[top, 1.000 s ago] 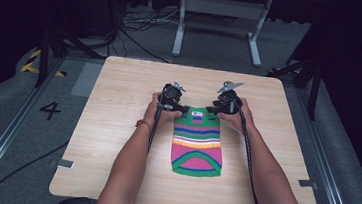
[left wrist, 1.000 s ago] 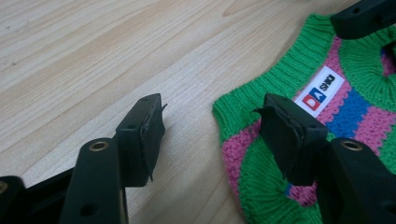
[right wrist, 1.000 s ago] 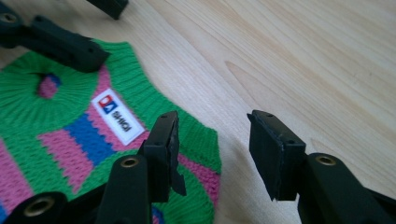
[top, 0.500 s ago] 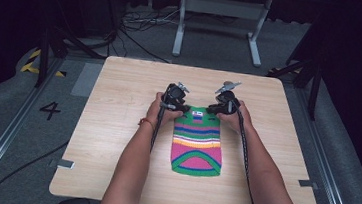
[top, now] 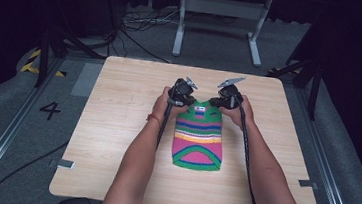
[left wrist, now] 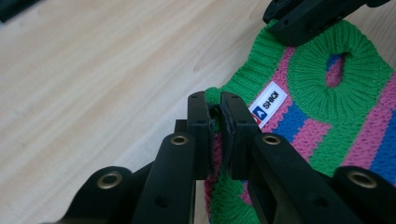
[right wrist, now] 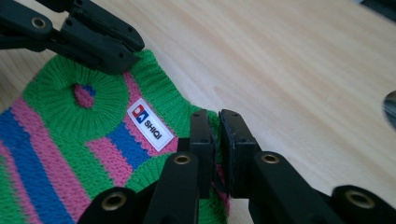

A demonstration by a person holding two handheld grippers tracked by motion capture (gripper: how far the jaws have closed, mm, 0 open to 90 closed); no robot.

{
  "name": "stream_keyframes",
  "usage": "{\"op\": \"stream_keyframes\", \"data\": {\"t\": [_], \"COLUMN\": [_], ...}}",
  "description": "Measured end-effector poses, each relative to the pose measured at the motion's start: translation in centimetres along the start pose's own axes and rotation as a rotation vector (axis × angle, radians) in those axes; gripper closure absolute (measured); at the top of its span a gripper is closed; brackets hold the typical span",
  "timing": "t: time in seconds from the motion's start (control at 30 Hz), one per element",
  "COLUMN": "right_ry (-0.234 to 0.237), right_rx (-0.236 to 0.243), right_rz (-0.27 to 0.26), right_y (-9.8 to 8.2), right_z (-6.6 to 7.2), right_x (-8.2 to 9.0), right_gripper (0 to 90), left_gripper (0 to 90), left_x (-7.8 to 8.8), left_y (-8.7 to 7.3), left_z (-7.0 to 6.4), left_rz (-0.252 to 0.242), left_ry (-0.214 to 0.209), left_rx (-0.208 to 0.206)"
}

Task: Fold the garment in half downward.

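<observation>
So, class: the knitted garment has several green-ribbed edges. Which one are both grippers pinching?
The far collar edge of the striped garment, beside its white label. The left gripper and right gripper each clamp it; the near hem lies free.

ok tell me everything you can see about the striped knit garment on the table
The knit garment is a small sleeveless piece, striped in green, pink, blue and orange-yellow, with ribbed green edging and a round ribbed opening near the top. A white label reads SHIQI. It lies flat on the wooden table, near the middle, neck end away from the person. The left gripper and the right gripper are each shut on a top corner of its green edge.
</observation>
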State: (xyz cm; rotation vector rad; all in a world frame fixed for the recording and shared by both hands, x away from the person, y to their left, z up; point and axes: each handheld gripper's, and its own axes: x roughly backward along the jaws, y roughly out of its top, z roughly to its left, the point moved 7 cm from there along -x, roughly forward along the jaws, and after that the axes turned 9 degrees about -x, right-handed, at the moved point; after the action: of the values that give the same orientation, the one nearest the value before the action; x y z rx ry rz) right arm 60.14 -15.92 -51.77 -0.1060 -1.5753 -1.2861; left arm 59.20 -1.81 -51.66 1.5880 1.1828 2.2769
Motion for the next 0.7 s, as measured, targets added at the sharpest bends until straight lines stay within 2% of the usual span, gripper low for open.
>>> {"op": "stream_keyframes", "data": {"t": [0.1, 0.17, 0.4, 0.43, 0.47, 0.57, 0.67, 0.7], "right_ry": [0.001, 0.004, 0.024, 0.039, 0.039, 0.057, 0.075, 0.072], "right_rx": [0.005, 0.011, 0.029, 0.035, 0.035, 0.053, 0.062, 0.072], "right_rz": [-0.036, -0.053, -0.085, -0.105, -0.105, -0.122, -0.133, -0.131], "right_y": [0.7, 1.0, 1.2, 1.1, 1.1, 0.5, 0.2, 0.1], "right_z": [0.0, 0.0, 0.5, 0.8, 0.8, 1.1, 1.4, 1.5], "right_x": [0.9, 1.3, 2.3, 2.9, 2.9, 3.9, 4.5, 4.6], "right_gripper": [84.7, 84.7, 84.7, 84.7, 84.7, 84.4, 84.4, 84.4], "left_gripper": [83.2, 83.1, 82.5, 82.4, 82.4, 82.5, 82.5, 82.5], "left_x": [0.6, 1.0, 2.3, 2.7, 2.9, 4.1, 4.6, 4.9], "left_y": [0.7, 1.0, 0.8, 0.8, 0.8, 0.5, 0.3, 0.3], "left_z": [0.2, 0.3, 0.2, 0.2, 0.1, -0.8, -1.3, -1.7], "left_rz": [-0.006, -0.015, -0.028, -0.039, -0.046, -0.062, -0.058, -0.075], "left_ry": [0.024, 0.026, 0.026, 0.032, 0.026, 0.016, 0.024, 0.016], "left_rx": [-0.022, -0.018, -0.049, -0.061, -0.06, -0.11, -0.127, -0.129]}}
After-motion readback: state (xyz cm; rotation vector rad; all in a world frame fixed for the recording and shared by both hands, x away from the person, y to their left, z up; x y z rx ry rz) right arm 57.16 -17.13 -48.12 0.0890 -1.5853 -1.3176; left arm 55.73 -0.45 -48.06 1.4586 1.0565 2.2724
